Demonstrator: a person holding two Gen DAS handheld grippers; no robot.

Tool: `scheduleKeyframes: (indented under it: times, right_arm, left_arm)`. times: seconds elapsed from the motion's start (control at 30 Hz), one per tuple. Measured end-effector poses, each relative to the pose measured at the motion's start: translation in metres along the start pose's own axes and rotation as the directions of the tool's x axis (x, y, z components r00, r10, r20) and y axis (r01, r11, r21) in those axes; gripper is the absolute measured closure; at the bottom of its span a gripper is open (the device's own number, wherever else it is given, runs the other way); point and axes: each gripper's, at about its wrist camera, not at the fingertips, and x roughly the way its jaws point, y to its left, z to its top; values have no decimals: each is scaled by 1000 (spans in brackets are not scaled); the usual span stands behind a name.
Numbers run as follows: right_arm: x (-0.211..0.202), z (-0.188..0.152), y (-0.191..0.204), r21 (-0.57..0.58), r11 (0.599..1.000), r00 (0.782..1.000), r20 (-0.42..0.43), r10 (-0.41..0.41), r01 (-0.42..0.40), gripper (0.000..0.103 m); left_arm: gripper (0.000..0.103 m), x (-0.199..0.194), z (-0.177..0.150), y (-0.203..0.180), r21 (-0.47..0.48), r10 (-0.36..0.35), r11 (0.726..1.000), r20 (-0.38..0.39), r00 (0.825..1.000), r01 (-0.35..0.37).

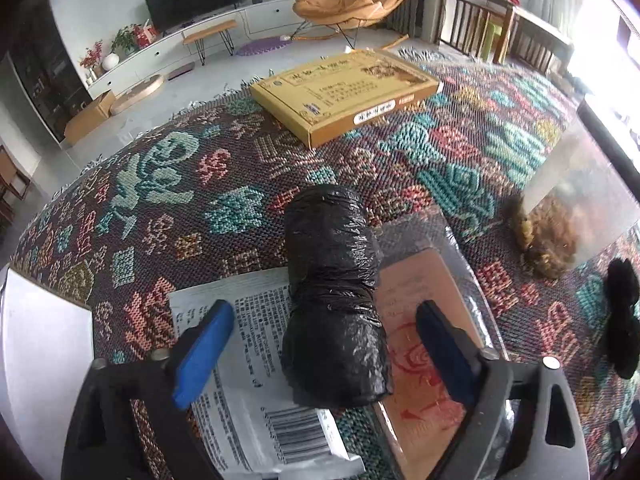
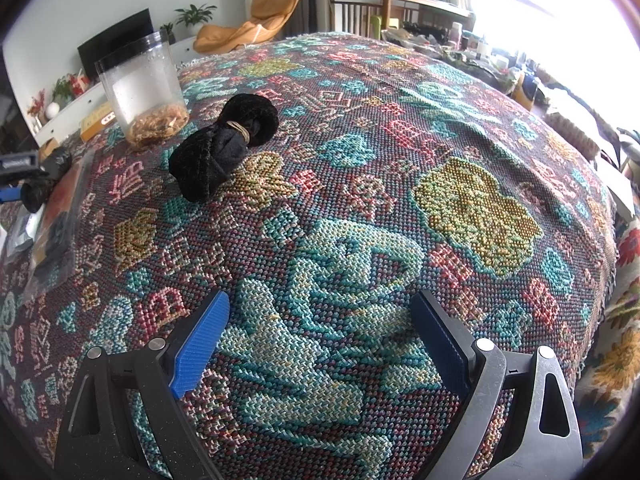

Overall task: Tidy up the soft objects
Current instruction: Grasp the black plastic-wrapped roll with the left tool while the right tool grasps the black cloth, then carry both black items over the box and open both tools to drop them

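here, i held the left gripper [image 1: 320, 350] with its jaws spread wide on either side of the black bag roll [image 1: 334, 300], neither pad touching it. the roll lay on the patterned cloth [image 1: 168, 200], across a white packet [image 1: 248, 380] and an orange packet [image 1: 424, 360]. the right gripper [image 2: 322, 344] hung wide open and empty over the cloth. the black velvet bundle [image 2: 224, 148] lay beside the clear jar [image 2: 142, 92].

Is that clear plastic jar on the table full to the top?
No, the clear jar holds only a low layer of golden-brown fluffy stuff at its bottom.
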Motion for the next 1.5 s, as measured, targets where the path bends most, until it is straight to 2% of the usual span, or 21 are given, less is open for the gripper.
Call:
scheduleKeyframes:
  times: [0.1,0.13,0.2,0.3,0.33,0.37,0.47,0.53,0.6,0.63,0.7,0.77,0.87,1.0,1.03,1.13,1.17,1.23,1.3,1.4,1.5]
  right_arm:
    - [-11,26,-20,149,969,972,157,172,-196,9]
    - [2,59,-16,174,951,962,140,233,-255,9]
    - [13,76,-8,166,948,961,99,260,-273,9]
    - [63,107,28,87,966,961,-114,251,-242,16]
    - [80,109,44,16,973,948,-221,229,-231,37]
    - [76,113,57,-99,981,972,-183,149,-169,75]
    - [65,125,58,-114,981,977,-165,137,-157,74]
    - [26,137,59,-150,978,988,-65,137,-146,74]
    - [8,137,64,-171,972,987,-48,155,-161,74]
    - [-30,127,83,-236,950,978,-26,205,-205,74]
    - [-51,119,98,-274,933,971,-22,237,-234,74]
    - [-90,98,133,-338,886,946,-36,324,-316,74]
    - [-142,59,193,-409,781,875,-104,474,-472,74]
    - [-199,0,273,-430,594,722,-248,646,-680,73]
    - [-208,-13,290,-415,546,674,-287,680,-728,68]
    - [-218,-48,332,-288,381,475,-441,762,-879,22]
    - [-217,-57,340,-256,363,444,-480,757,-896,24]
    - [-217,-67,343,-272,376,463,-472,750,-886,24]
    - [-211,-64,327,-323,436,539,-403,740,-840,24]
    - [-185,-49,291,-379,601,705,-261,660,-703,24]
    - [-133,-40,240,-425,801,901,-93,424,-421,24]
  left_arm:
    - [65,-4,5,3,17,-23,1000,31,999,22]
    - [65,-8,6,6,7,-39,999,35,999,39]
    - [66,-20,5,11,11,-62,998,60,996,62]
    - [66,-44,1,20,24,-93,995,83,992,92]
    - [66,-53,-2,25,17,-115,993,89,989,114]
    - [66,-63,-4,31,9,-138,990,94,986,138]
    - [66,-102,-17,51,-6,-205,978,132,970,207]
    - [66,-134,-32,68,-21,-245,967,170,954,252]
    - [66,-166,-56,92,-47,-274,956,203,940,288]
    - [66,-179,-69,105,-62,-278,953,215,936,297]
    - [66,-207,-103,135,-102,-265,950,234,935,295]
    - [66,-228,-139,165,-145,-220,955,240,945,259]
    - [66,-251,-194,207,-202,-95,970,209,973,138]
    - [61,-261,-252,247,-256,70,966,126,990,-35]
    - [50,-264,-264,255,-271,90,961,121,989,-54]
    - [12,-276,-293,273,-332,130,940,154,979,-73]
    - [11,-283,-300,276,-349,155,933,177,972,-86]
    - [11,-293,-308,279,-360,185,927,209,960,-100]
    - [11,-302,-311,274,-353,177,932,247,953,-81]
    - [11,-311,-309,248,-303,123,953,314,941,-23]
    - [10,-315,-298,197,-208,14,976,367,930,67]
